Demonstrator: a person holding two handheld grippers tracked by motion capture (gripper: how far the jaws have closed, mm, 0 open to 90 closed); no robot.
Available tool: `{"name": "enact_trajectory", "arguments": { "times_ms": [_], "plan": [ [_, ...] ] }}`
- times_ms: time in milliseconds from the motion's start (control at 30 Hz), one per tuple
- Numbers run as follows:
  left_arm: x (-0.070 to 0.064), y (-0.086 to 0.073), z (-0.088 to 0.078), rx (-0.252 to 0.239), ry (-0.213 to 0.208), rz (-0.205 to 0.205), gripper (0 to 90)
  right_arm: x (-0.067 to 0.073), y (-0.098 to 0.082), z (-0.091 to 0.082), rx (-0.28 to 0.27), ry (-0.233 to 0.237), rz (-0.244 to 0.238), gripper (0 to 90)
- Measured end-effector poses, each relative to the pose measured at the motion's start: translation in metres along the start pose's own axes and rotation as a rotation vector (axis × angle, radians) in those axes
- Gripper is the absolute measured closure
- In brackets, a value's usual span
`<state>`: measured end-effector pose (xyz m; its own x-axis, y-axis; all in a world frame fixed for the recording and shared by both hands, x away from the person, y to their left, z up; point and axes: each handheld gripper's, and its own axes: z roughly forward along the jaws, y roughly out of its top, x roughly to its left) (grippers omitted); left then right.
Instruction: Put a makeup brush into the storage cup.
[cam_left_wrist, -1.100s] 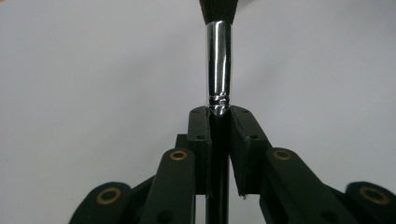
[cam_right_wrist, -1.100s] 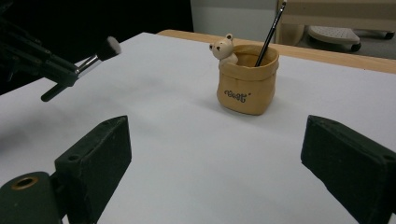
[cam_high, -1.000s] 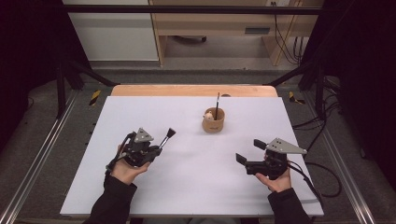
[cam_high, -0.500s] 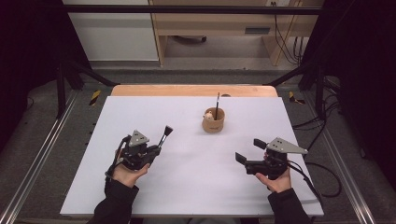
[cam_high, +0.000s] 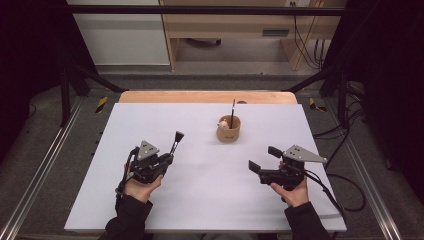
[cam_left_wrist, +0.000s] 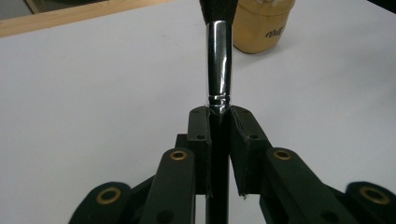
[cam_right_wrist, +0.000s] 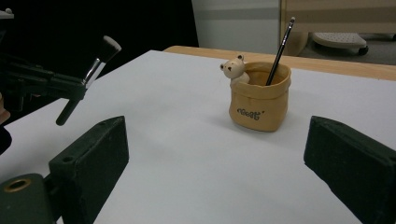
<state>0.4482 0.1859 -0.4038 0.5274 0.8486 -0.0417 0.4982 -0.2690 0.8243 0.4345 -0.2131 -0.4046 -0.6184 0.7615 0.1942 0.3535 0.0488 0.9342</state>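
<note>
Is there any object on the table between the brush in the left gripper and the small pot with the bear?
Nothing visible does. The left gripper holds the brush above bare white table, and the stretch toward the pot is free. The thin brush already in the pot leans at its back.
</note>
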Motion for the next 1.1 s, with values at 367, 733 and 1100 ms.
{"name": "enact_trajectory", "arguments": {
  "times_ms": [367,733,1100],
  "plan": [
    [-0.005,0.006,-0.003,-0.044,0.009,-0.014,78.7,0.009,0.011,0.007,-0.026,0.012,0.015,7.0],
    [-0.015,0.014,-0.003,-0.095,-0.001,-0.019,78.7,0.015,0.024,0.011,-0.053,0.03,0.033,7.1],
    [-0.028,0.019,0.0,-0.12,-0.017,-0.018,78.7,0.026,0.036,0.021,-0.067,0.061,0.048,8.1]
  ]
}}
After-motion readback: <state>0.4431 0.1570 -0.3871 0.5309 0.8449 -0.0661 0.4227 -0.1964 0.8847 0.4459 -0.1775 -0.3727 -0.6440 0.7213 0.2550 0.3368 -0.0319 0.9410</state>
